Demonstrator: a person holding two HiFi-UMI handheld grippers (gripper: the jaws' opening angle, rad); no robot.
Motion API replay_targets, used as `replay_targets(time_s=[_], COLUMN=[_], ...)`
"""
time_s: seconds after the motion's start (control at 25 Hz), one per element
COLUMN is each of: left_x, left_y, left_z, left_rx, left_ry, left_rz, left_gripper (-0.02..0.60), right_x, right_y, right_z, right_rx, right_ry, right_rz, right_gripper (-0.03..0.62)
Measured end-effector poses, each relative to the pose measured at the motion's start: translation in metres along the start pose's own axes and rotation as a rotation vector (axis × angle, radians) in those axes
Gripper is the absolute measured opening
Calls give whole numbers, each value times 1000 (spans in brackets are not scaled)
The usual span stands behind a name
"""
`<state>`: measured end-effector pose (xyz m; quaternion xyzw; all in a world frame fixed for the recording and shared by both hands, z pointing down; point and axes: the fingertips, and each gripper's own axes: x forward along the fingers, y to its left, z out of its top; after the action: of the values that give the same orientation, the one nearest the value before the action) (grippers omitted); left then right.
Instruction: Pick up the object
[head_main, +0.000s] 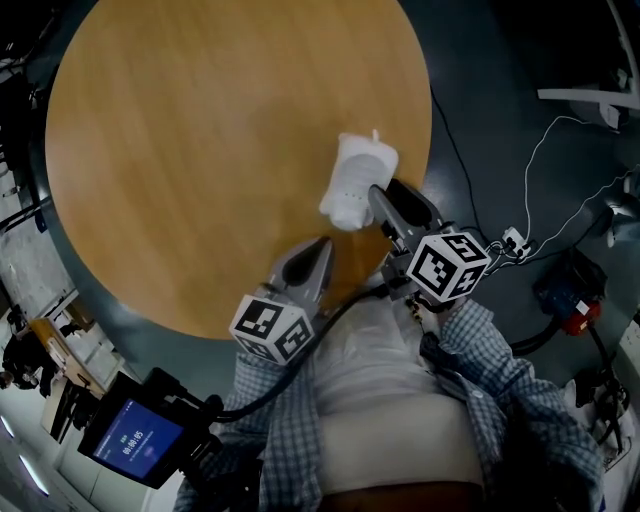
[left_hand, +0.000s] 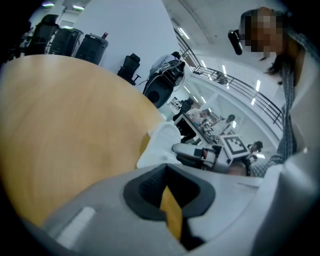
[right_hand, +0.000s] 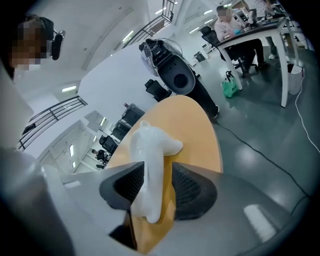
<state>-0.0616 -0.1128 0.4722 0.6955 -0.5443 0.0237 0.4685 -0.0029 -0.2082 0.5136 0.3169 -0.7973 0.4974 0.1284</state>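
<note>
Task object: a white moulded object lies on the round wooden table, close to the table's right edge; exact kind cannot be told.
Right gripper: the right gripper reaches in over the table edge, its jaws standing wide on either side of the object. Wood shows between the object and one pad, so there is no grip.
Left gripper: the left gripper sits over the near table edge, well apart from the object. Its jaws are drawn together to a thin slit, with nothing between them.
Object seen from the left gripper view: resting on the tabletop, with the right gripper just behind it.
Markers: a marker cube sits on the right gripper.
Operator: checked sleeves show at the bottom of the head view.
</note>
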Motion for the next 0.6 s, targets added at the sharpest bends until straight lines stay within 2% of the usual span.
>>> replay_targets(time_s=[0.2,0.28,0.6], left_x=[3,5,5], left_y=[-2,-2,-1], left_z=[0,0,2], left_rx=[-2,-3,0], left_ry=[0,1,-14], left_rz=[5,6,2], left_gripper=[3,3,3], right_x=[1,3,2], right_y=[2,5,7], right_z=[-3,-4,0], right_rx=[-31,-55,-45], right_ry=[63,79,60], right_rz=[15,33,64], right_gripper=[151,120,112])
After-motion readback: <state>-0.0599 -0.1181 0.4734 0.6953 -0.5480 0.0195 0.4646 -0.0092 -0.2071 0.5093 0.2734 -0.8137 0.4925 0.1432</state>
